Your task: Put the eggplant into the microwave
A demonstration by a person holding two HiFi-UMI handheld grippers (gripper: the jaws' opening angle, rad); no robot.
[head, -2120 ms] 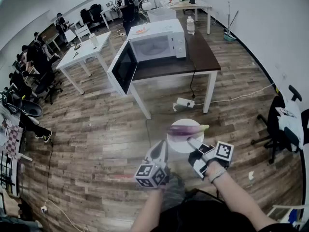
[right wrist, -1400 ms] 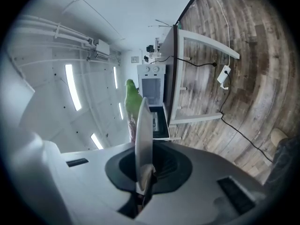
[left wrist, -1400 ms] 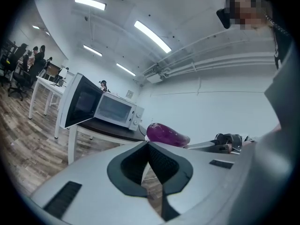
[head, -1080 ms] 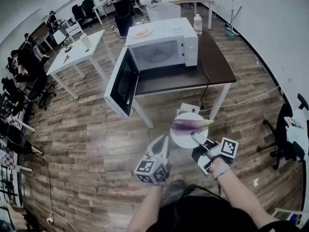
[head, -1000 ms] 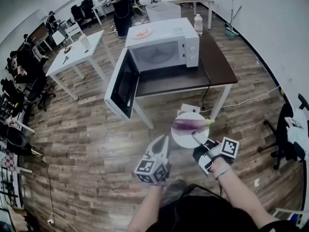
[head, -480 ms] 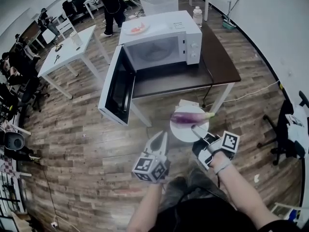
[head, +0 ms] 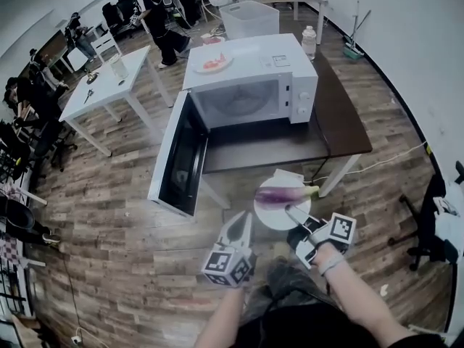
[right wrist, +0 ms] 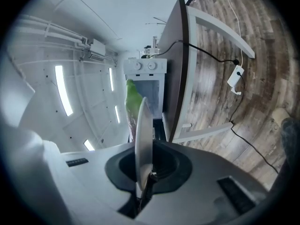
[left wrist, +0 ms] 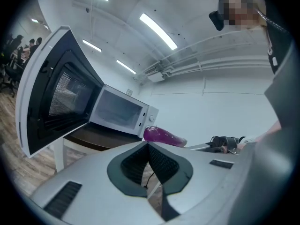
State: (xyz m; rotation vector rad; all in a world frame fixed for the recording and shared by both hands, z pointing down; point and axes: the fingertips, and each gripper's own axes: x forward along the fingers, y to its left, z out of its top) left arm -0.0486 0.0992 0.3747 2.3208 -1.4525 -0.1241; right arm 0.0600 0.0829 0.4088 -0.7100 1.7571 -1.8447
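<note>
your right gripper (head: 293, 213) pinches its fingers shut on the rim of the round white plate (head: 270, 216). the long purple eggplant (head: 279, 195) lies across that plate, in the air just in front of the dark brown table (head: 344, 125). your left gripper (head: 243, 222) hangs beside it, fingers closed together on nothing. the white microwave (head: 254, 64) stands on the table with its door (head: 177, 162) swung wide open.
</note>
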